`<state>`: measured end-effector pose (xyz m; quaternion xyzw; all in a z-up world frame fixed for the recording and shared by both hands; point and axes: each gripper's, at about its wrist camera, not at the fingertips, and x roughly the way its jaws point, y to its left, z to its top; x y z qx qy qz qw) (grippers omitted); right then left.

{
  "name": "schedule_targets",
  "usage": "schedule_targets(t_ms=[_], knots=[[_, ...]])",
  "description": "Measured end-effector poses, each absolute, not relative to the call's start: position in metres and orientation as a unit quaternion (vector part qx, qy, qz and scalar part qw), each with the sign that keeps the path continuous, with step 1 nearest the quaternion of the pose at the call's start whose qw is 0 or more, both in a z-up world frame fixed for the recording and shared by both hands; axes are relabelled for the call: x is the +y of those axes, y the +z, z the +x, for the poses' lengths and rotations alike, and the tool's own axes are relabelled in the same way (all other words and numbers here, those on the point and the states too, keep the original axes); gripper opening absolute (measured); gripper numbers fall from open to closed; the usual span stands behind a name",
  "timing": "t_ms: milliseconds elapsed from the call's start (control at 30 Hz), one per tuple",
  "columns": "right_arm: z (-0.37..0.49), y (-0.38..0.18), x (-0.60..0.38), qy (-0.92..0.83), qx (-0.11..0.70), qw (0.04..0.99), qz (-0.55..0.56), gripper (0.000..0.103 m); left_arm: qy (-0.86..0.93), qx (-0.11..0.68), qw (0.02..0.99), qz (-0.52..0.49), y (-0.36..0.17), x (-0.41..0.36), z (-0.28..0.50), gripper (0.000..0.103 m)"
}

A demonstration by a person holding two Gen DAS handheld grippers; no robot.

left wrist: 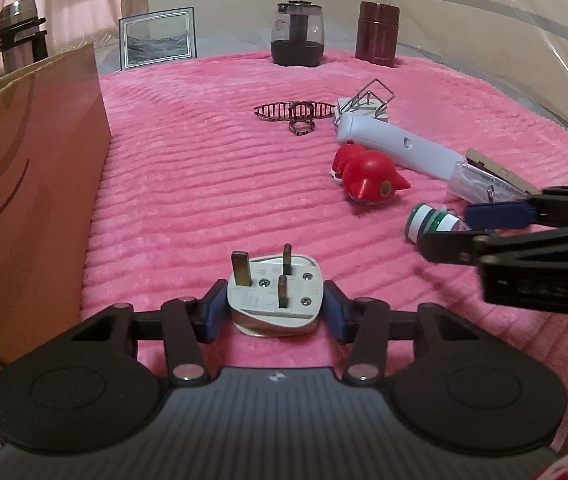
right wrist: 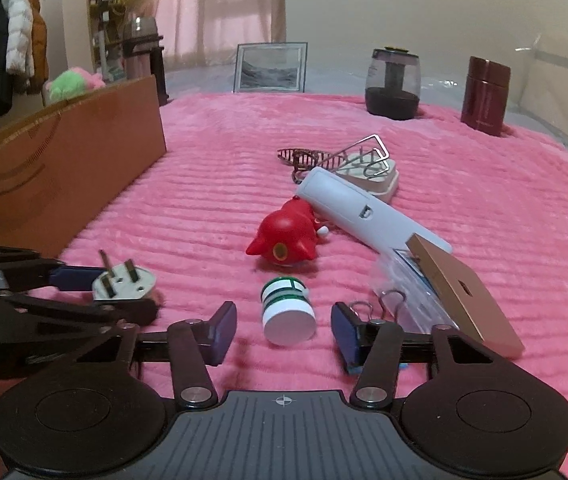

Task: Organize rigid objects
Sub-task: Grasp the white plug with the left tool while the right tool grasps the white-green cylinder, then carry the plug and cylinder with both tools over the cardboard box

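The left gripper (left wrist: 276, 306) has its blue pads pressed against both sides of a white three-pin plug (left wrist: 274, 294), prongs pointing up; the plug rests on the pink blanket (left wrist: 188, 184) directly between the fingers. The right gripper (right wrist: 284, 330) is partly closed but grips nothing: a small white bottle with green bands (right wrist: 287, 312) lies on its side between its pads, with a clear gap on each side. Just beyond the right pad are binder clips (right wrist: 380, 304) and a clear plastic packet (right wrist: 412, 292) under a tan card (right wrist: 464, 300). Ahead of the bottle lies a red toy figure (right wrist: 284, 240), beyond that a white remote-like device (right wrist: 360, 212). A cardboard box (left wrist: 32, 184) stands to the left of the left gripper.

The risks, as I judge them: the bottle is round and lying down, so uneven closing could roll it away or squirt it forward; the right pad could snag the clips. The plug's smooth, tapered sides could slip on lifting.
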<state>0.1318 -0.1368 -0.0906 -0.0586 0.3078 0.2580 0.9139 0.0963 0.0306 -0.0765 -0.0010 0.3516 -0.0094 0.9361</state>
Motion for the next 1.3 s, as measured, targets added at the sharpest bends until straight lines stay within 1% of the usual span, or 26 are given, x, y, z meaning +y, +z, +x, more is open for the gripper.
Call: schedule_targets(t_ms=[267, 333, 400, 633, 833, 1067, 1300], knots=[[0.147, -0.103, -0.126, 0.250, 0.318, 0.912, -0.071, 0.036, -0.011, 0.350, 0.936, -0.010, -0.072, 0.036, 0.087, 0.045], [0.148, -0.103, -0.125, 0.248, 0.318, 0.912, -0.072, 0.031, -0.011, 0.350, 0.937, -0.013, -0.071, 0.036, 0.085, 0.045], [0.147, -0.103, -0.126, 0.245, 0.317, 0.913, -0.073, 0.027, -0.012, 0.349, 0.937, -0.014, -0.070, 0.036, 0.084, 0.045], [0.134, -0.091, -0.133, 0.240, 0.305, 0.920, -0.061, 0.027, -0.023, 0.343, 0.939, -0.022, -0.059, 0.033, 0.073, 0.045], [0.115, -0.068, -0.143, 0.244, 0.294, 0.923, -0.043, 0.027, -0.035, 0.327, 0.944, -0.029, -0.035, 0.034, 0.058, 0.045], [0.095, -0.009, -0.137, 0.305, 0.246, 0.919, -0.034, 0.027, -0.060, 0.284, 0.957, -0.015, 0.016, 0.043, 0.029, 0.045], [0.083, 0.054, -0.088, 0.419, 0.186, 0.884, -0.090, 0.027, -0.049, 0.247, 0.967, 0.026, 0.081, 0.092, 0.001, 0.045]])
